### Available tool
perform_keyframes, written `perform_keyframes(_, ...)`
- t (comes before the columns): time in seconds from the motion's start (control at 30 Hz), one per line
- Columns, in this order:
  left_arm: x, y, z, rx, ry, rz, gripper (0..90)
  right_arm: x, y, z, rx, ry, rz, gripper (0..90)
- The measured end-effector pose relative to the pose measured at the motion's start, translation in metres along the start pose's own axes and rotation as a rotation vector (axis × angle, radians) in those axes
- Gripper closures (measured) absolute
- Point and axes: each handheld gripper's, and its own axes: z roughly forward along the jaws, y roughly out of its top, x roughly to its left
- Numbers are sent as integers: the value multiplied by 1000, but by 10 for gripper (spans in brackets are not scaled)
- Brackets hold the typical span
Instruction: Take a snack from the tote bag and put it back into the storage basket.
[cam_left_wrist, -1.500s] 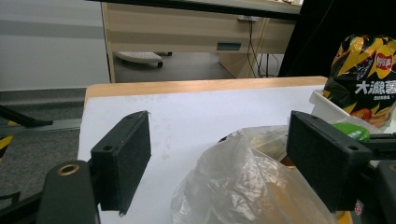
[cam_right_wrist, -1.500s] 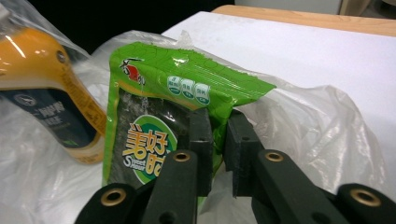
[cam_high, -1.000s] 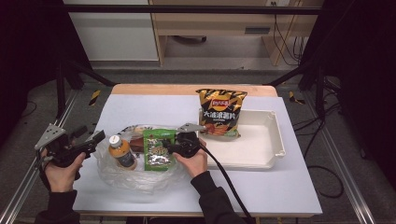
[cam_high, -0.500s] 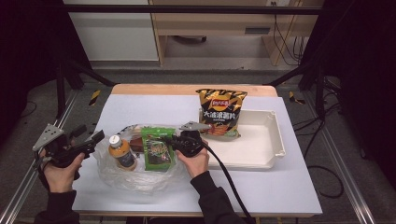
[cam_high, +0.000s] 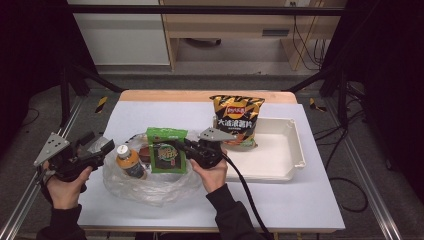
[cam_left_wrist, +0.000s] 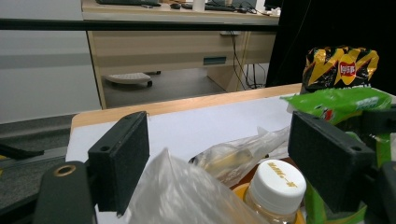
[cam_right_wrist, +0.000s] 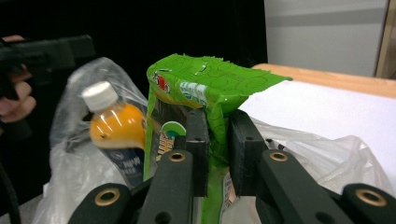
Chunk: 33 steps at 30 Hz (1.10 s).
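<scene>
Black foam pads face each other across a wide gap on the left gripper (cam_high: 97, 150), whose jaws stand apart with nothing pressed between them. In the left gripper view a fold of the clear plastic bag (cam_left_wrist: 187, 196) rises between those jaws without touching either pad, and just beyond it stands the orange juice bottle (cam_left_wrist: 276, 186) with its white cap, nearer the jaw on the right of that view. From the high view the bottle (cam_high: 130, 161) sits just to the right of this gripper's tips, inside the crumpled bag (cam_high: 150, 182) that spreads over the white table (cam_high: 280, 200).

Next along, the green snack packet (cam_high: 167, 150) stands upright, held at its right edge by the right gripper (cam_high: 184, 149). In the right gripper view the jaws are clamped on the packet (cam_right_wrist: 210, 93): its thin edge runs down between the two pads, and its crimped top rises above them. The bottle (cam_right_wrist: 114, 126) stands just left of the packet there, close against it, with the bag (cam_right_wrist: 79, 154) behind and below both.

Farther right, beyond the hand that holds the right gripper, a white tray (cam_high: 292, 150) lies on the table, and a black-and-yellow chip bag (cam_high: 235, 120) stands upright at its left end, well apart from the clamped packet.
</scene>
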Motion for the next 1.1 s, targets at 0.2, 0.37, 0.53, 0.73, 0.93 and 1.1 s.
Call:
perform_keyframes(0.2, -1, 1, 0, -1, -2, -1, 200, 5, 12, -11, -51, 11, -21, 798)
perform_keyframes(0.37, -1, 1, 0, 2, -3, -2, 200, 10, 19, -13, -91, 23, -37, 797)
perform_keyframes(0.53, -1, 1, 0, 2, -3, -4, 200, 16, 25, -13, -105, 29, -53, 796)
perform_keyframes(0.73, 0, 1, -1, 1, -1, -6, 200, 20, 37, -20, -137, 23, -68, 796)
perform_keyframes(0.93, -1, 0, 0, 5, -2, -5, 200, 21, 48, -30, -166, 12, -78, 796)
perform_keyframes(1.1, -1, 0, 0, 6, -2, -6, 200, 23, 57, -36, -191, 15, -87, 796)
